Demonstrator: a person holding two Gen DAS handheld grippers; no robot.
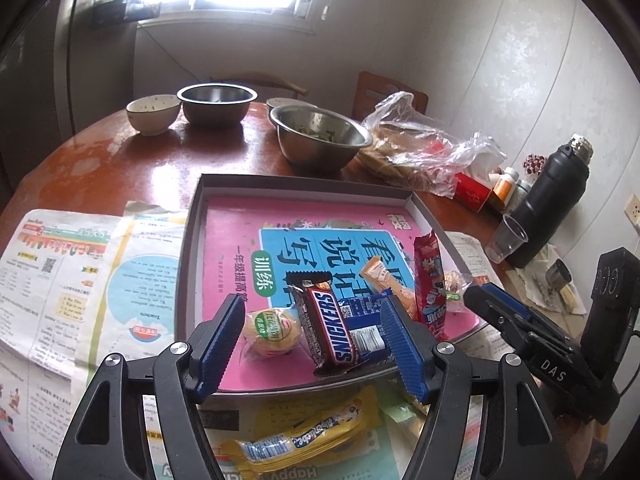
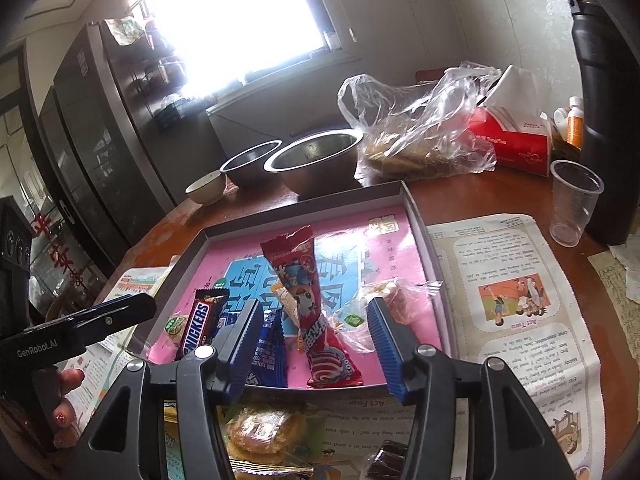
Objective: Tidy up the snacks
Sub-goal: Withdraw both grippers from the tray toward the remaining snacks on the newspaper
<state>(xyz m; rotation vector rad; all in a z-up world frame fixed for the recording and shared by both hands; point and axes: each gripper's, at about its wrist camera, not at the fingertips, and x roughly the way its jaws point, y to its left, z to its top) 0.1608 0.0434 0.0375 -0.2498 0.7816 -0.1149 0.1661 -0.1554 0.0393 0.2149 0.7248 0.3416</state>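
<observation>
Both the left gripper (image 1: 312,344) and the right gripper (image 2: 316,346) are held with jaws released, nothing grasped. The Snickers bar (image 1: 330,326) is laid in the grey tray (image 1: 192,240), with the red packet (image 1: 430,284) at its 3 o'clock.

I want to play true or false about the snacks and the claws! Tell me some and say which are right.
1. The Snickers bar lies inside the tray. True.
2. The left claw is squeezing the Snickers bar. False: it is open and holds nothing.
3. The right claw is open. True.
4. The plastic cup is full of juice. False: it looks empty.
5. A yellow snack packet lies outside the tray, on the newspaper. True.
</observation>
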